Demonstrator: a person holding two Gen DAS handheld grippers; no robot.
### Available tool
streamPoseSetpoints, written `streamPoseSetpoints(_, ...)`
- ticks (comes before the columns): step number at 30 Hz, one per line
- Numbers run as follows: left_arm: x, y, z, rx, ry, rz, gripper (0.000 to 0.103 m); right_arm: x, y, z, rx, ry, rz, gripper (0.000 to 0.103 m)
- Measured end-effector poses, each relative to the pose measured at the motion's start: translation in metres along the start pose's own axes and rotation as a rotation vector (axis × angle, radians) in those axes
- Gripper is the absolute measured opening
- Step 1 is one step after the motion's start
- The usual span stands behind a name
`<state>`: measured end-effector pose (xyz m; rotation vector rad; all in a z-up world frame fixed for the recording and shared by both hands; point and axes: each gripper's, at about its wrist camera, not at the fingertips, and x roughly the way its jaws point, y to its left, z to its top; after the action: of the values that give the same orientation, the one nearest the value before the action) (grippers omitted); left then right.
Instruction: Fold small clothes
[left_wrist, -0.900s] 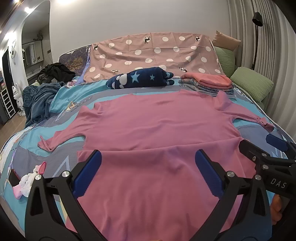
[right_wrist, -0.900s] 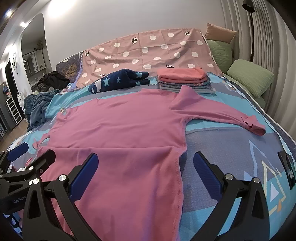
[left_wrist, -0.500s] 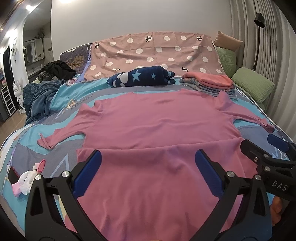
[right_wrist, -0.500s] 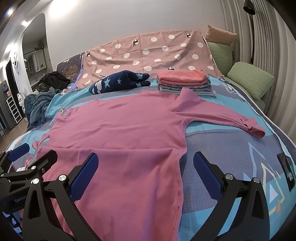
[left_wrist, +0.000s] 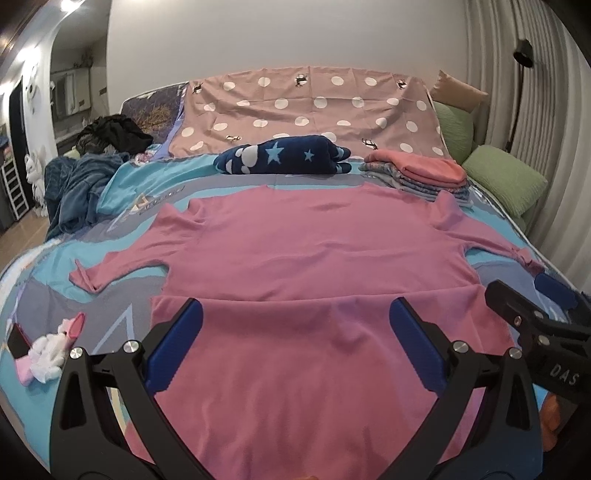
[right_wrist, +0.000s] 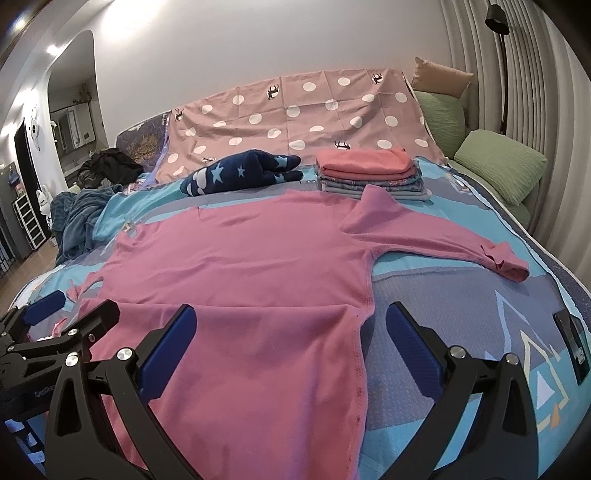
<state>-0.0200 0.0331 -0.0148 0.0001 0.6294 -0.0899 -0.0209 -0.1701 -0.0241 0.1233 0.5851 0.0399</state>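
Observation:
A pink long-sleeved shirt (left_wrist: 314, 251) lies spread flat on the bed, sleeves out to both sides, with a crease running across its lower part. My left gripper (left_wrist: 295, 317) hovers open over the shirt's near middle, with nothing between its blue pads. My right gripper (right_wrist: 291, 317) is open too, straddling the side seam of the shirt (right_wrist: 240, 266) near its right edge. Each gripper shows in the other's view: the right gripper (left_wrist: 528, 291) at the right edge, the left gripper (right_wrist: 74, 308) at the left edge. The right sleeve (right_wrist: 461, 243) ends in a bunched cuff.
A stack of folded clothes (right_wrist: 369, 173) and a navy star-patterned roll (left_wrist: 284, 158) sit beyond the shirt. Green pillows (left_wrist: 506, 181) line the right side and a blue blanket heap (left_wrist: 77, 184) the left. A small white and pink item (left_wrist: 51, 350) lies near left, a dark phone (right_wrist: 572, 339) near right.
Both grippers stay wide open over the shirt. The views have drifted only slightly and the shirt has not moved.

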Motion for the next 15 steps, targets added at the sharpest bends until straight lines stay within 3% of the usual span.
streamPoseSetpoints(6,0.000,0.003,0.002,0.006,0.015,0.027,0.101,-0.007,0.005,0.003,-0.037,-0.084,-0.007,0.102)
streamPoseSetpoints(9,0.001,0.006,0.002,-0.020,0.032,-0.027,0.101,-0.005,0.013,0.003,-0.080,-0.069,-0.016,0.102)
streamPoseSetpoints(12,0.001,0.006,0.002,-0.005,0.035,-0.009,0.101,-0.003,0.022,0.002,-0.129,-0.048,-0.021,0.102)
streamPoseSetpoints(15,0.002,0.008,0.002,-0.001,0.040,-0.004,0.101,0.001,0.026,0.004,-0.123,-0.001,0.036,0.102)
